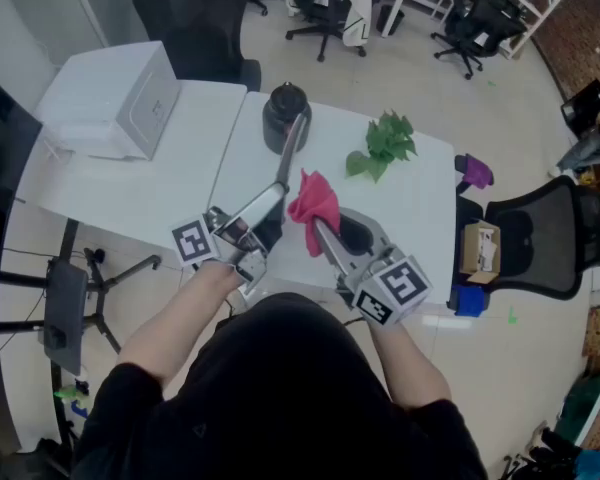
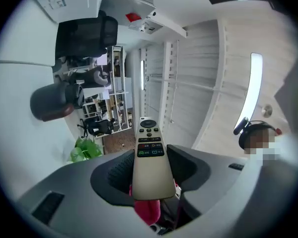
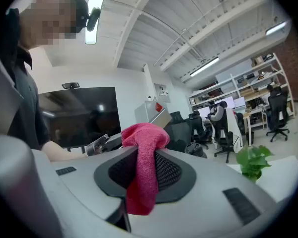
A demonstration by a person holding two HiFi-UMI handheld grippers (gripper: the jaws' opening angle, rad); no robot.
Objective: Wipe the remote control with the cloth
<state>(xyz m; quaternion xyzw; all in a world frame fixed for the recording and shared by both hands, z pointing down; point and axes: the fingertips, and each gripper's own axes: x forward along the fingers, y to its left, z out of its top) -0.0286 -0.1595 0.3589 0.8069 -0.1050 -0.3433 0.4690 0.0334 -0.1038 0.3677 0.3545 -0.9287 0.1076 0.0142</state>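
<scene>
Tabletop [image 1: 420, 198]: a white surface was seen below both grippers, with office chairs on the floor beyond it.
White box [image 1: 110, 98]: it was set on the neighbouring tabletop at the left, well apart from the work.
Black vessel [image 1: 285, 113]: it was stood at the far edge, in line with the remote's far end.
Green leaves [image 1: 385, 146]: they were laid to the right of the vessel, untouched.
Left gripper [image 2: 151, 167]: it was clamped on the near end of the remote control, the jaws held wide by the body.
Right gripper [image 3: 145, 170]: it was pinched on the cloth, a fold bunched above the jaws and a tail hung below.
Remote control [image 2: 150, 152]: it was held in the air above the tabletop, pointed away from the person, with the button face turned to the left gripper's camera.
Cloth [image 1: 315, 206]: the red cloth was brought just beside the remote's held end; contact could not be confirmed.
Step in hand: wiping was judged to be under way or about to begin.
Next move: the cloth would need to be pressed to the casing and drawn along its length, with the remote kept firmly gripped.
</scene>
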